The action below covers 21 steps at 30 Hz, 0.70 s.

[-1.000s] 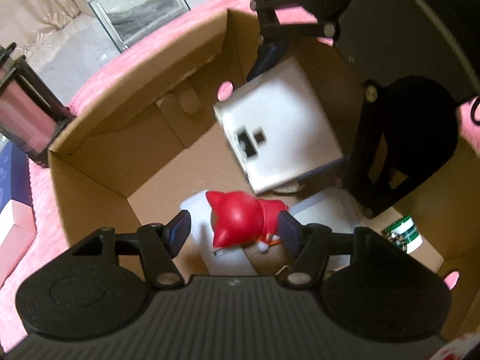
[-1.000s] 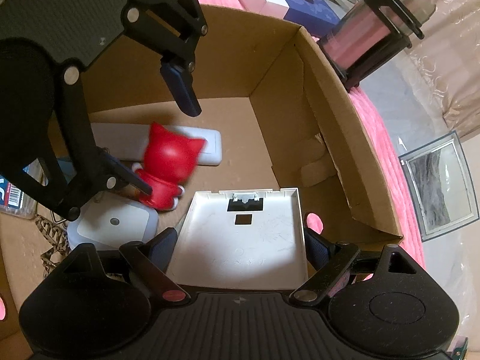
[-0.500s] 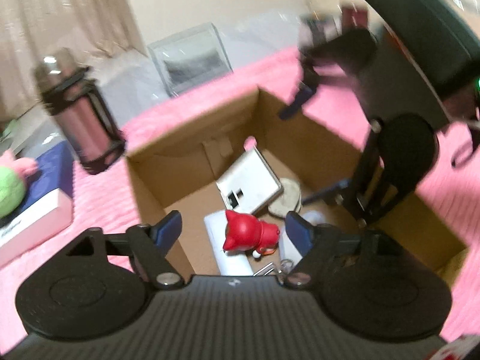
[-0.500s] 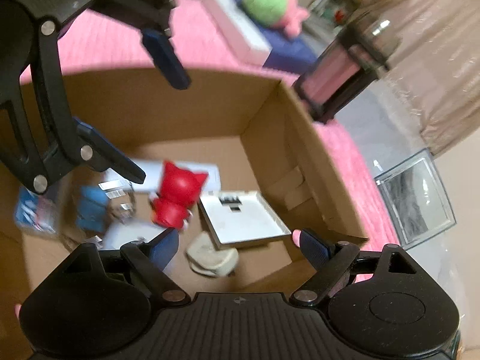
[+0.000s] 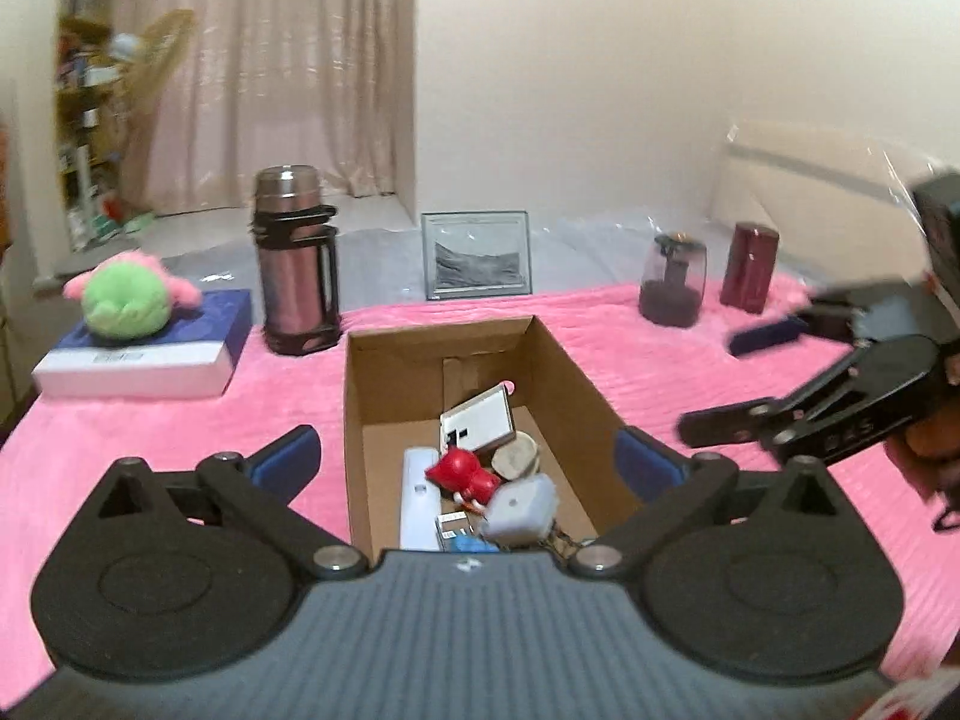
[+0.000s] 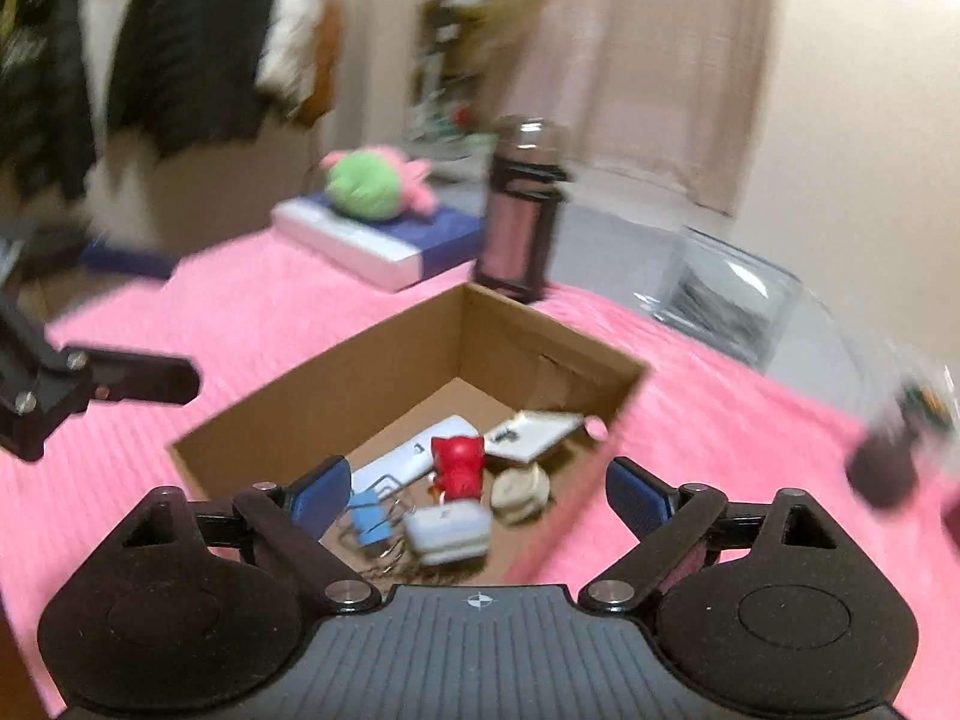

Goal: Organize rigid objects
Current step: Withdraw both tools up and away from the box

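Observation:
An open cardboard box (image 5: 384, 396) (image 6: 360, 372) sits on a pink blanket. Inside it lie a red cat-eared figure (image 5: 462, 471) (image 6: 457, 459), a flat white case (image 5: 477, 420) (image 6: 534, 429), a long white bar (image 5: 418, 498), a pale rounded case (image 5: 519, 507) (image 6: 447, 531), a beige disc (image 5: 513, 459) and a blue clip (image 6: 369, 519). My left gripper (image 5: 467, 462) (image 6: 132, 321) hovers above the box's near side, its jaws opening wide and holding nothing. My right gripper (image 6: 478, 492) (image 5: 744, 381) hangs above and to the right of the box, its jaws also opening and empty.
A steel thermos (image 5: 294, 264) stands behind the box at the left. Beside it a green plush (image 5: 126, 300) rests on a blue and white carton (image 5: 150, 354). A framed picture (image 5: 477, 264), a dark glass jar (image 5: 672, 282) and a maroon canister (image 5: 750, 267) line the blanket's far edge.
Both grippers have risen and drawn back out of the box. The left jaws spread away from the red figure, and the right jaws let go of the flat white case, which now lies inside.

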Tool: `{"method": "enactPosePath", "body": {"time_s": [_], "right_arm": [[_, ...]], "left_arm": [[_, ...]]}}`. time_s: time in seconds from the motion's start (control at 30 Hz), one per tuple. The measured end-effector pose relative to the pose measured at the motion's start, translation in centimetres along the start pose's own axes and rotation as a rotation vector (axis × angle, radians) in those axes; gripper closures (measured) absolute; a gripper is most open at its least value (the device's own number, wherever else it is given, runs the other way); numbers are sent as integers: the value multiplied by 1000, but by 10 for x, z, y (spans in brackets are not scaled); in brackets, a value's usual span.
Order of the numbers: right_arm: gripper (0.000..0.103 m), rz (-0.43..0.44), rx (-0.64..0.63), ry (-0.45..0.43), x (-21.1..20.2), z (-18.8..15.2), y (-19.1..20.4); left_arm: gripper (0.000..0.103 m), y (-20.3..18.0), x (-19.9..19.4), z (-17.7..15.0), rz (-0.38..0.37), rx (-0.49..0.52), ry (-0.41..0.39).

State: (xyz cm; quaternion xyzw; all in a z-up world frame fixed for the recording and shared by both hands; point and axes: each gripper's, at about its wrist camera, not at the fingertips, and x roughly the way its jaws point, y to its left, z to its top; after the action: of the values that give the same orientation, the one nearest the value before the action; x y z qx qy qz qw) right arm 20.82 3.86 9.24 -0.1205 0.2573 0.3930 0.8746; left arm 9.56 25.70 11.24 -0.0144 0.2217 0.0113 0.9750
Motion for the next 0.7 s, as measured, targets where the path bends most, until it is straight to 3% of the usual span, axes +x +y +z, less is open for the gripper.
{"method": "enactPosePath", "body": {"time_s": [0.1,0.33,0.7], "right_arm": [[11,-46,121,-8,-37,-21,1],[11,-158,244,17,-102,-62,8],[11,-210,387,65,-151,-124,24]], "left_arm": [[1,-11,-30,-17,31,-74,-9],[1,-46,-80,-45,100,-110,3],[1,-86,-110,-84,136,-144,85]]}}
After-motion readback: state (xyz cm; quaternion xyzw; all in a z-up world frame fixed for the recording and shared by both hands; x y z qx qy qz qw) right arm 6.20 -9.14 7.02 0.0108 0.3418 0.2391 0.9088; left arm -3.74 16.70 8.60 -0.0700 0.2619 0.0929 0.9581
